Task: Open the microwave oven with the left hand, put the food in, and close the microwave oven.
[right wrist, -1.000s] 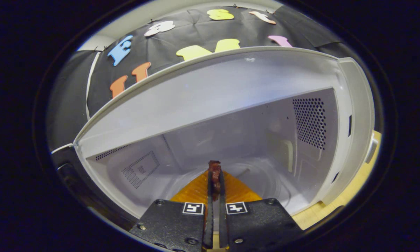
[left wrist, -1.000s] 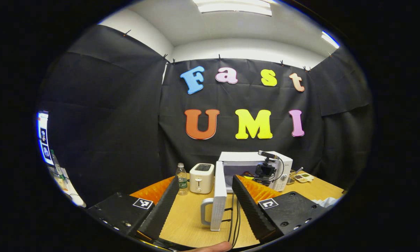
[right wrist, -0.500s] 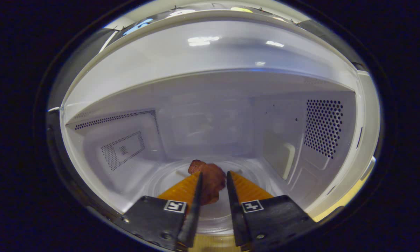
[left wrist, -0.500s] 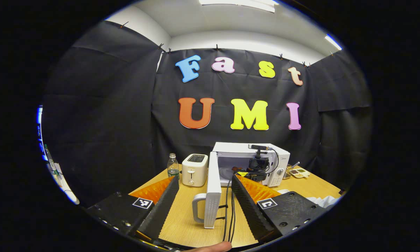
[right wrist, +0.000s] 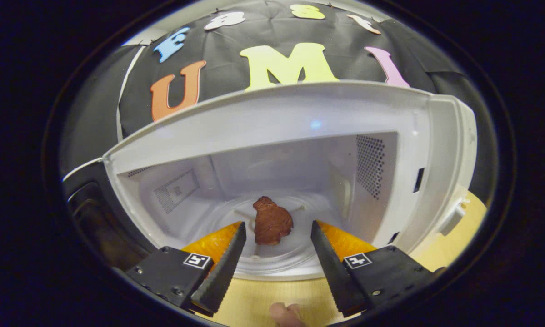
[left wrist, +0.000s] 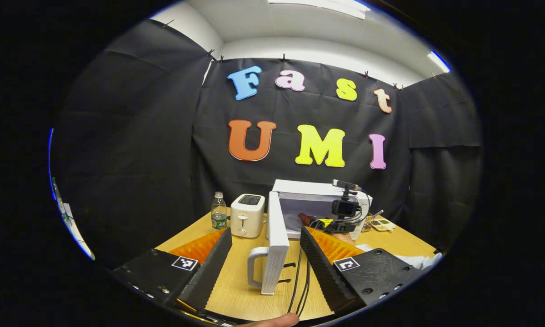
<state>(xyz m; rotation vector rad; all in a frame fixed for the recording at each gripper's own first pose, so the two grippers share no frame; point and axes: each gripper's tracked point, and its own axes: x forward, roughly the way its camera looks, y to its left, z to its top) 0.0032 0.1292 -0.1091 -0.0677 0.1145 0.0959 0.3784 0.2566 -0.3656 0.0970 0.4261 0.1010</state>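
I see a white microwave [right wrist: 277, 118] with a dotted vent grid inside, reddish-brown food [right wrist: 272, 220] on its pale glass plate [right wrist: 272, 263], orange-and-black toothed fingers [right wrist: 222, 268], a cream toaster [left wrist: 247, 215] and a tan woodgrain table [left wrist: 245, 290]

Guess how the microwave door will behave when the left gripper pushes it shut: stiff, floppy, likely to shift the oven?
The door looks like a rigid slab, so it should swing, not flex. It stands wide open with the left gripper open around it; a push on the handle probably turns it easily. The microwave looks boxy and broad-based, likely to stay put.
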